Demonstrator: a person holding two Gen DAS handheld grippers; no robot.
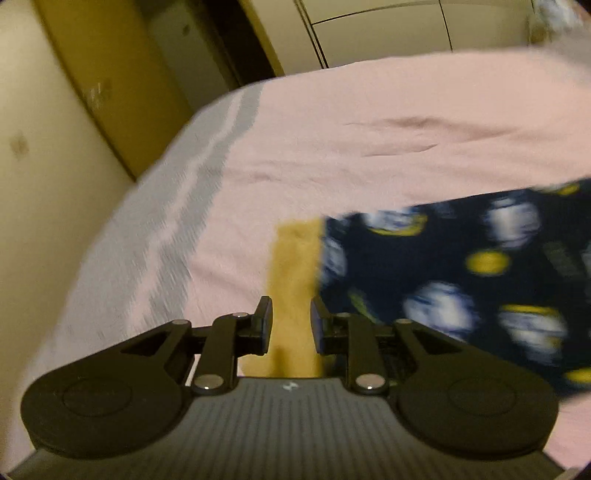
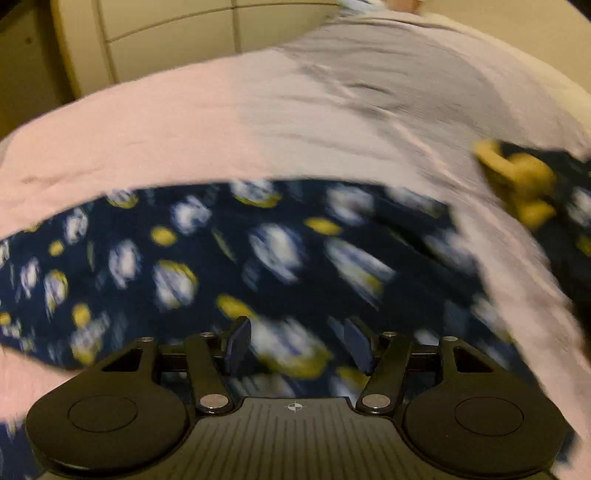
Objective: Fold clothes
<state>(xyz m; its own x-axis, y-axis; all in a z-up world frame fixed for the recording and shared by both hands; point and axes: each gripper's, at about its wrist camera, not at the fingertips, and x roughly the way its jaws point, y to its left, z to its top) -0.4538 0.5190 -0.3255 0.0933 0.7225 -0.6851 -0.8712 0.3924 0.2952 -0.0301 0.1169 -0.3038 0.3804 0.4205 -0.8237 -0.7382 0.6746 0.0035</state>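
A navy garment [image 1: 461,266] printed with white and yellow shapes lies on a pink bed sheet [image 1: 369,122]. It has a yellow cuff band [image 1: 295,266] at its left end. My left gripper [image 1: 291,325] is open, its jaws standing either side of the yellow band just above it. In the right wrist view the garment [image 2: 229,254] spreads across the sheet [image 2: 166,122], and a bunched yellow cuff [image 2: 524,184] lies at the far right. My right gripper [image 2: 297,347] is open over the navy cloth. Both views are blurred by motion.
The bed has a grey striped border [image 1: 199,192] along its left side and a grey area [image 2: 388,85] toward the far end. Cream wardrobe doors [image 1: 380,29] stand beyond the bed. A yellowish door frame [image 1: 110,85] is at the left.
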